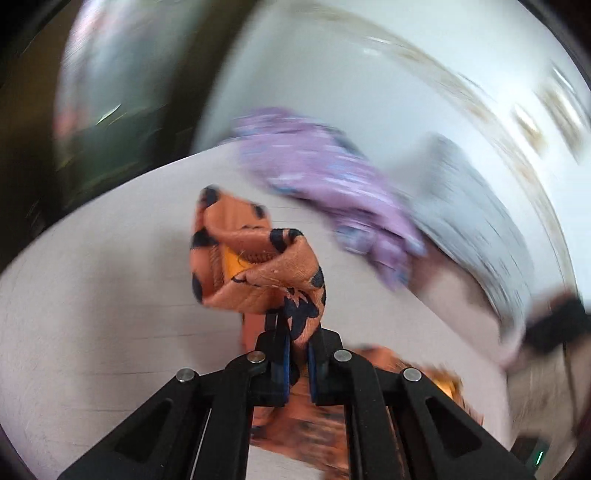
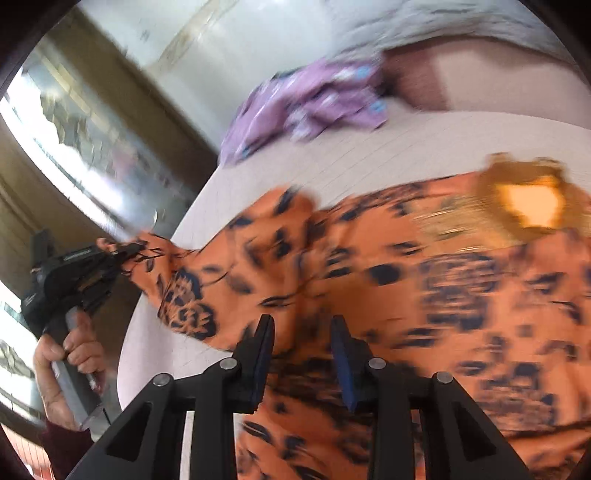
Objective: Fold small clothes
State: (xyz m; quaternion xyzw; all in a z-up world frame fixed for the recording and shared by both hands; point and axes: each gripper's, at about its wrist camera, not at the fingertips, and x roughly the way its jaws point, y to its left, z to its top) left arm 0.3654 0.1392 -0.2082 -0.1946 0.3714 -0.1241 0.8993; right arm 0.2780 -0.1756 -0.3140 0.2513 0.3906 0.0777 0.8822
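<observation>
An orange garment with dark blue print [image 1: 255, 266] hangs bunched from my left gripper [image 1: 291, 325], which is shut on a corner of it and holds it above the pale table [image 1: 92, 277]. From the right wrist view that left gripper [image 2: 129, 251] sits at the table's left edge, pulling the corner taut. The rest of the orange garment [image 2: 406, 266] lies spread over the table, with a yellow patch [image 2: 528, 203] at the far right. My right gripper [image 2: 303, 325] hovers over the cloth with its jaws apart. Blurred fabric shows between them and nothing is pinched.
A purple patterned garment [image 1: 325, 177] [image 2: 310, 99] lies crumpled further back on the table. Behind it sits a grey cloth [image 1: 461, 206] [image 2: 424, 22]. A person's hand [image 2: 70, 354] grips the left tool's handle beyond the table's left edge [image 2: 177, 236]. Both views are motion-blurred.
</observation>
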